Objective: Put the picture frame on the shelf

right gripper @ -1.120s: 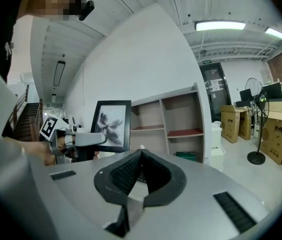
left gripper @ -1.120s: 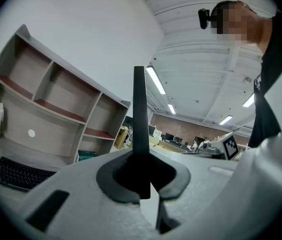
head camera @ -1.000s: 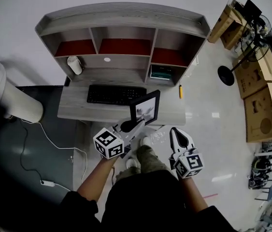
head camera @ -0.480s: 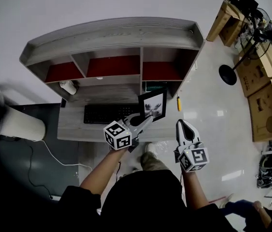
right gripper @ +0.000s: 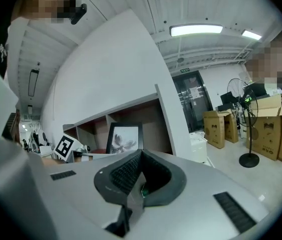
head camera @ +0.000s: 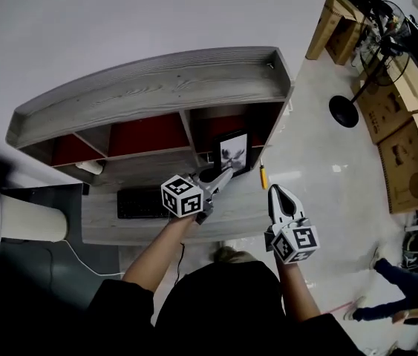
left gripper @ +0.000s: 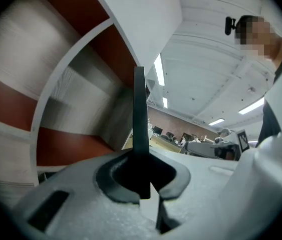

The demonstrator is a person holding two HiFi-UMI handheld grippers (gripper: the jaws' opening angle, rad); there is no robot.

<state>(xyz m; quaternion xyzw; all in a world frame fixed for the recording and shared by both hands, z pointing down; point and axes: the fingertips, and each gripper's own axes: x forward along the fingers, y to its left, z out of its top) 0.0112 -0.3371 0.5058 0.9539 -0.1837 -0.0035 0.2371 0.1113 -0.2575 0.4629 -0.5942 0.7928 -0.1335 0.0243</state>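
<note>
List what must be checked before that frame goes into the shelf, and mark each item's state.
1. Grip: left gripper shut on the edge of the picture frame: ok.
2. Frame upright: ok.
3. Right gripper: jaws together, nothing between them, apart from the frame: ok.
4. Frame in front of the right-hand bay of the shelf: ok.
5. That bay free of other things: cannot tell, the frame hides most of it.
6. Yellow tool on the desk apart from the frame: ok.
</note>
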